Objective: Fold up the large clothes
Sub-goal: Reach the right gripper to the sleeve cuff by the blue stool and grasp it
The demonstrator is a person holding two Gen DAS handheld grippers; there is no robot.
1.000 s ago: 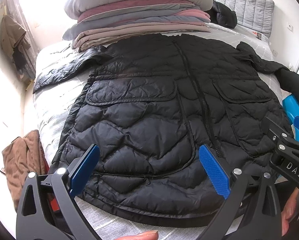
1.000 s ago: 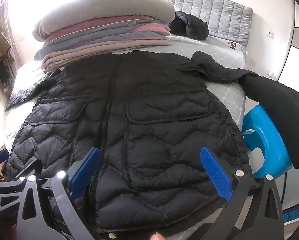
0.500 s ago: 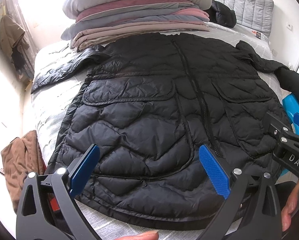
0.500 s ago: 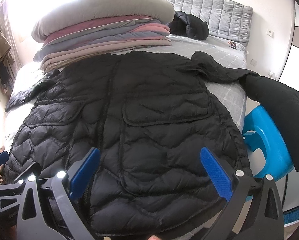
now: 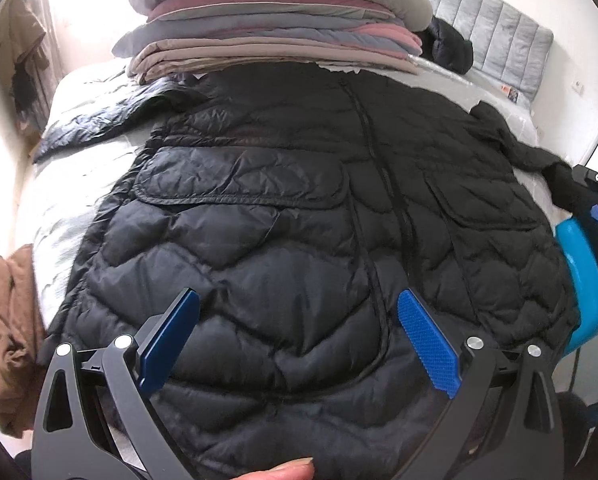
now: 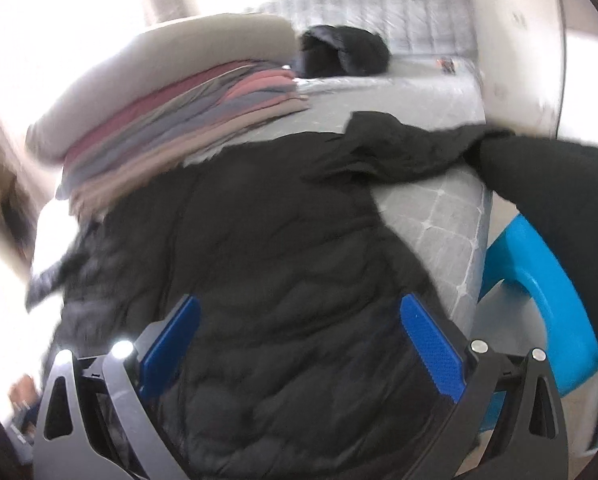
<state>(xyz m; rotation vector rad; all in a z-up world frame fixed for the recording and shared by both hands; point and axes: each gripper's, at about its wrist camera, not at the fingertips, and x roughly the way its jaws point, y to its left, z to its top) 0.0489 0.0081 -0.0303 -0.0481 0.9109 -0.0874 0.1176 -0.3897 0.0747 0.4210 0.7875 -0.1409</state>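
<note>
Plainly, no readable writing shows; left gripper (image 5: 297,342) and right gripper (image 6: 299,344) gape over the black jacket (image 5: 299,240).

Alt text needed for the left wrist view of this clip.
A black quilted jacket lies spread front-up on a grey bed, its hem between the open blue pads of the left gripper. Behind its collar sits a stack of folded bedding; a blue stool stands at the right.

A black quilted puffer jacket (image 5: 299,240) lies front-up and zipped across a grey bed (image 5: 71,168), hem toward the camera, flap pockets showing, one sleeve spread left, the other trailing off the bed's right edge.
</note>
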